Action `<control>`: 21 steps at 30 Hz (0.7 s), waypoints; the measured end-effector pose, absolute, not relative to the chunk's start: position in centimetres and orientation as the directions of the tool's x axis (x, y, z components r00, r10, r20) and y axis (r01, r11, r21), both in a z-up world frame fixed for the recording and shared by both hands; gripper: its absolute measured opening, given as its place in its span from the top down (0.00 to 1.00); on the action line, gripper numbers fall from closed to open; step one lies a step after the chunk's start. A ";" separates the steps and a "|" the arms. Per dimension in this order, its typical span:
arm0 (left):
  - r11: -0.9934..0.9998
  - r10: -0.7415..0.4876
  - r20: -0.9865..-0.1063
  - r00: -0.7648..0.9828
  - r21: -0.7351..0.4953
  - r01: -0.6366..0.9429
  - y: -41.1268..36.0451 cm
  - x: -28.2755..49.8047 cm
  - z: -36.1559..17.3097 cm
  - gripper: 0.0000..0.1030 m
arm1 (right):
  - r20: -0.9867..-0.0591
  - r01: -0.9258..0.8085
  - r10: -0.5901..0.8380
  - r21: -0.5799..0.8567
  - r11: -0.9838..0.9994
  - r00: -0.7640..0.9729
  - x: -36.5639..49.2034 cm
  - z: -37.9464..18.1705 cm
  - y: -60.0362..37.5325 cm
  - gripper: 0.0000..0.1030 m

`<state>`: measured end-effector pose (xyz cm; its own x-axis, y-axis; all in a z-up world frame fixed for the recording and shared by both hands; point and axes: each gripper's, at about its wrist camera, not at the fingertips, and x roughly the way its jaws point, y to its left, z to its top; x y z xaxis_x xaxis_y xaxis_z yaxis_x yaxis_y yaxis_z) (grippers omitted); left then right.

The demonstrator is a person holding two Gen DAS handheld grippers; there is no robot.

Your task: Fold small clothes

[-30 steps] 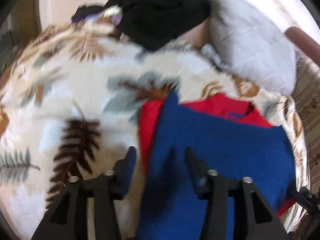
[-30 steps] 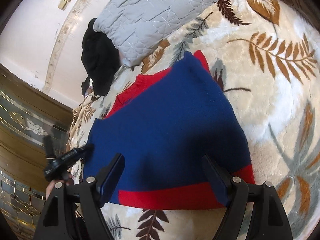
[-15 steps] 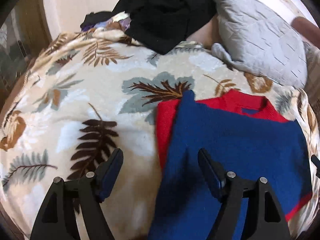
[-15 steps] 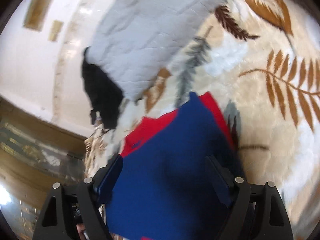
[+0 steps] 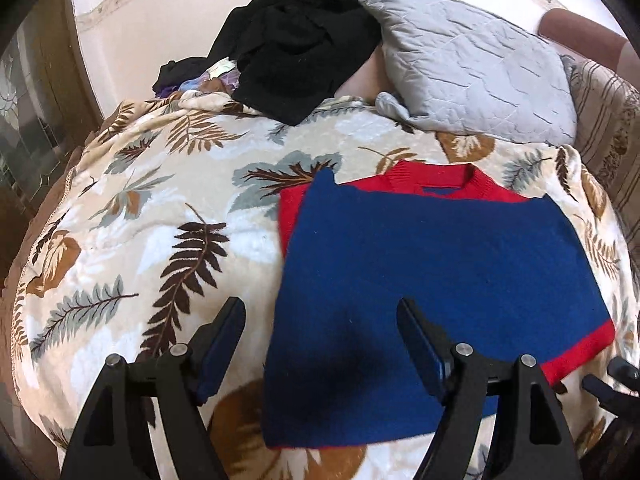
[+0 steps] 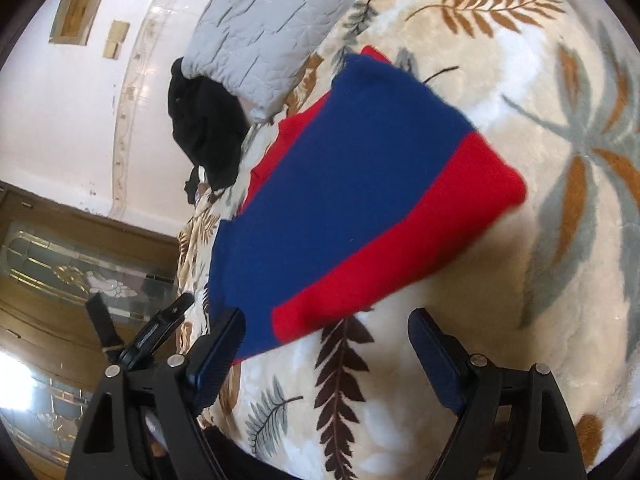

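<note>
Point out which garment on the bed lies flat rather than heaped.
The blue and red sweater, spread flat on the leaf-print blanket; the black clothes sit crumpled.

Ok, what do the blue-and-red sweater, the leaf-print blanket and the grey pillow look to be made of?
Blue-and-red sweater: apparently knitted wool or acrylic, matte, ribbed red collar. Leaf-print blanket: probably plush fleece, soft sheen, fuzzy pile. Grey pillow: quilted woven fabric, slight sheen, stitched lines; fibre unclear.
</note>
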<state>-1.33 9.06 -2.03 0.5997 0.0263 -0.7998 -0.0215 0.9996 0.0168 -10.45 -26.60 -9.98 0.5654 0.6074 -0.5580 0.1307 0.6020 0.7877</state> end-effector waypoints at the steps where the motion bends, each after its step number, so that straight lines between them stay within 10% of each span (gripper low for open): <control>1: 1.000 0.024 -0.797 0.603 0.016 -0.019 8.9 -1.6 -1.8 0.24 | -0.555 0.142 0.605 0.792 0.593 0.571 -10.2 -10.1 -26.9 0.17; 21: 0.997 -0.070 -0.812 0.580 -0.042 0.061 3.9 -1.2 -4.1 0.23 | -0.572 0.280 0.499 0.792 0.543 0.651 -8.4 -10.9 -29.3 0.16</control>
<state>-1.23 3.95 -4.15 0.5801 -0.0696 -0.8116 0.0613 0.9972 -0.0417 -8.40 -29.30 -10.89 0.6514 0.4987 -0.5719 0.2799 0.5426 0.7920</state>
